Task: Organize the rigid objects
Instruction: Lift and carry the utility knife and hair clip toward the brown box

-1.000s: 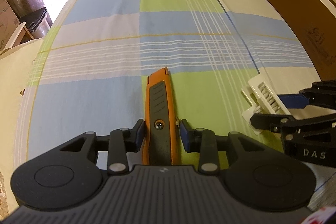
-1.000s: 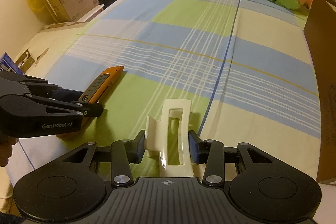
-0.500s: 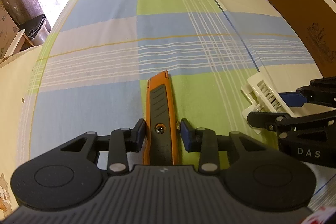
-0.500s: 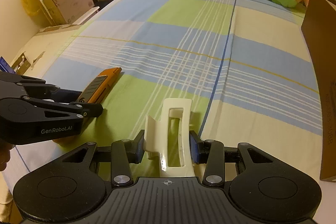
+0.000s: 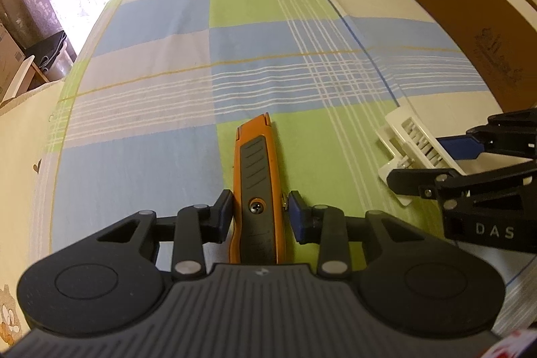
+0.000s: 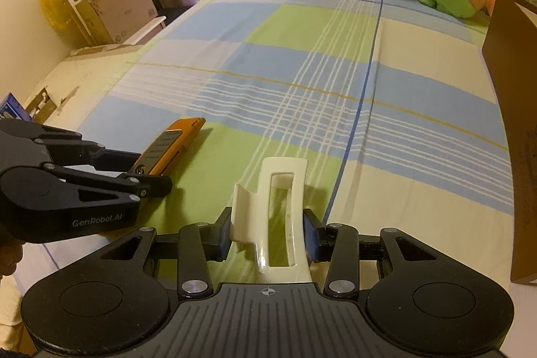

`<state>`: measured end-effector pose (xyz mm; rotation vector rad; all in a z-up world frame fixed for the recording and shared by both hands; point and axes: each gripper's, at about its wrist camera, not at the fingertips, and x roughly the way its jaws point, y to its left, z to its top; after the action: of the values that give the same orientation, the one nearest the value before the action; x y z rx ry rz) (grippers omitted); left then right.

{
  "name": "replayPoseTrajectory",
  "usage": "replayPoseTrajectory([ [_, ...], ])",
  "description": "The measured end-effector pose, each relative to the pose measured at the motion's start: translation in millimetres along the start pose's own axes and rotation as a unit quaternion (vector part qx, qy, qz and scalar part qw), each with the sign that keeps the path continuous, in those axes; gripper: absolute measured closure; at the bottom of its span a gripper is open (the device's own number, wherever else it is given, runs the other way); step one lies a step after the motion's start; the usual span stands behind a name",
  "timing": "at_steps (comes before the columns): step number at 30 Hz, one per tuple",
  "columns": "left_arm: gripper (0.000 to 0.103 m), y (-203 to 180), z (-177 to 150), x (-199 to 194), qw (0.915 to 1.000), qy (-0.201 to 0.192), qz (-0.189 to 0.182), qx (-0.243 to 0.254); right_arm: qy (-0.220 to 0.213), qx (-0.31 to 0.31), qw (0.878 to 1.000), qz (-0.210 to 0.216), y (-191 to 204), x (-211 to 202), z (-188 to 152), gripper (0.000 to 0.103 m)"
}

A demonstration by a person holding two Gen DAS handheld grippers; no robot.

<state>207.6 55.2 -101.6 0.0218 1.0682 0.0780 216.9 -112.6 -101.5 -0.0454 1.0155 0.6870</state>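
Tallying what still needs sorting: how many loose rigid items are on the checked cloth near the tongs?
2. An orange utility knife lies between the left tongs; a cream hair claw clip sits gripped in the right tongs. Anything inside the cardboard box is hidden.

Glossy cream plastic hair clip [image 6: 278,217]; matt woven cloth tablecloth [image 6: 302,62].

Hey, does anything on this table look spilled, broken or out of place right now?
Nothing stands out. The orange utility knife lies flat between the left hand-held gripper pads, and the white hair clip sits intact in the right hand-held gripper.
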Motion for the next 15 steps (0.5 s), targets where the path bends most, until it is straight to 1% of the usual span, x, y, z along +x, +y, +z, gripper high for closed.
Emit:
replayPoseTrajectory([
  [7,0.073,-2,4,-19,0.9999,-0.015,-0.005,0.004,-0.013,0.011,1.000,0.000,-1,-15,2,0.064],
  [15,0.073,-12,20,-44,0.9990,-0.037,-0.021,0.015,-0.034,0.021,0.999,-0.006,-6,-40,7,0.064],
])
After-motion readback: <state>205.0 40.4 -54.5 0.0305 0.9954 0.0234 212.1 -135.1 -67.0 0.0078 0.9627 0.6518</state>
